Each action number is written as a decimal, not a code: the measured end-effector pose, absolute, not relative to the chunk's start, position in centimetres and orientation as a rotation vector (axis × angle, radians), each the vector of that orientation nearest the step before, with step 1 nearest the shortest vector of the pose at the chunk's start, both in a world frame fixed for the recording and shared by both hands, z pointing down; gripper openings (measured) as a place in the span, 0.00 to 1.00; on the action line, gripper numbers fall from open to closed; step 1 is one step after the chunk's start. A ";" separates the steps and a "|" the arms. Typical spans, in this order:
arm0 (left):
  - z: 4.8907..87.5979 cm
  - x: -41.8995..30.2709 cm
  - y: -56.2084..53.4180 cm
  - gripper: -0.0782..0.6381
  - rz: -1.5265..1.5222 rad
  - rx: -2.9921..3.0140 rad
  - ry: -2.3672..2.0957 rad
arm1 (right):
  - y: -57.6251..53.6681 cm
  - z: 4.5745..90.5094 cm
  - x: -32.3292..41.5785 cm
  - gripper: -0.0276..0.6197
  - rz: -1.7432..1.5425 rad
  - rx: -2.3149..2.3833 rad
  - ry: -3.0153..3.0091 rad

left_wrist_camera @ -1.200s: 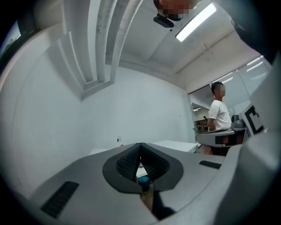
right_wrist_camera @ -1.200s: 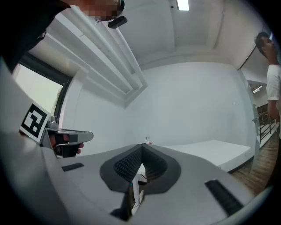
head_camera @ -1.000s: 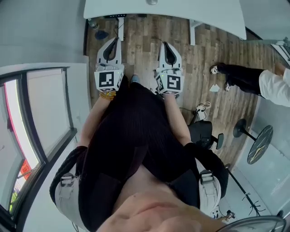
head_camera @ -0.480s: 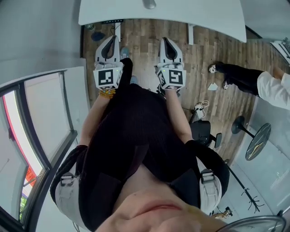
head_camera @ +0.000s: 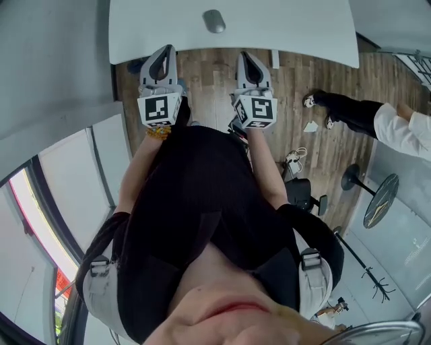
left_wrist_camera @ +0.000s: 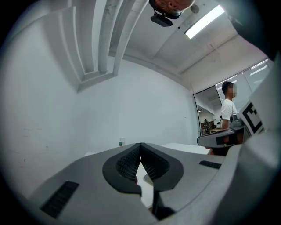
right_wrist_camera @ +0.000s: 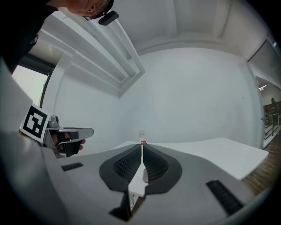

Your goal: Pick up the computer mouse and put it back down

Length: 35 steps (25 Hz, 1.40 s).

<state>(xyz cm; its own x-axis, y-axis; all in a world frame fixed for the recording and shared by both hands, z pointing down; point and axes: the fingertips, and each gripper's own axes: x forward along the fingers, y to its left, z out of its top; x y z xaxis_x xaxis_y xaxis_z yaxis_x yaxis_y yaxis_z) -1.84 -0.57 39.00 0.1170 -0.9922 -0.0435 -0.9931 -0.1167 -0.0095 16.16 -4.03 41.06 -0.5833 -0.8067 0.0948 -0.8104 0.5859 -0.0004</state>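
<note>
A grey computer mouse (head_camera: 214, 20) lies on the white table (head_camera: 303, 27) at the top of the head view. Both grippers are held out level over the wooden floor, just short of the table's near edge. My left gripper (head_camera: 163, 50) is below and left of the mouse, and my right gripper (head_camera: 248, 55) is below and right of it. In the left gripper view the jaws of the left gripper (left_wrist_camera: 140, 144) meet at their tips with nothing between them. The right gripper (right_wrist_camera: 142, 143) is likewise shut and empty, with the table top (right_wrist_camera: 215, 149) ahead.
A person in a white top and dark trousers (head_camera: 397, 124) stands at the right. Round black stand bases (head_camera: 381, 202) and a black chair part (head_camera: 300, 195) sit on the floor behind me. A grey wall and window (head_camera: 54, 202) run along the left.
Both grippers have moved forward toward the table. The table now fills more of the top of the head view and the whole mouse shows on it. The jaws stayed shut.
</note>
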 end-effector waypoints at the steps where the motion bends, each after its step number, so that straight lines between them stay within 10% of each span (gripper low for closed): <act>1: 38.9 -2.3 -1.4 0.13 0.043 -2.325 2.060 | -4.8 40.9 15.7 0.09 0.063 1.393 -2.717; 35: 40.8 -5.3 -18.1 0.13 -0.009 -2.470 1.807 | -22.9 44.7 9.6 0.09 0.039 1.340 -2.571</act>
<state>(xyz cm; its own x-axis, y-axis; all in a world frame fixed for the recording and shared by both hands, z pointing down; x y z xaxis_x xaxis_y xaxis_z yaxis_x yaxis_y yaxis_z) -5.34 -18.07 40.85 0.3038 -0.9518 -0.0432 -0.9513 -0.3005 -0.0686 9.57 -22.90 44.73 -0.5499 -0.8044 0.2247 -0.8108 0.5788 0.0875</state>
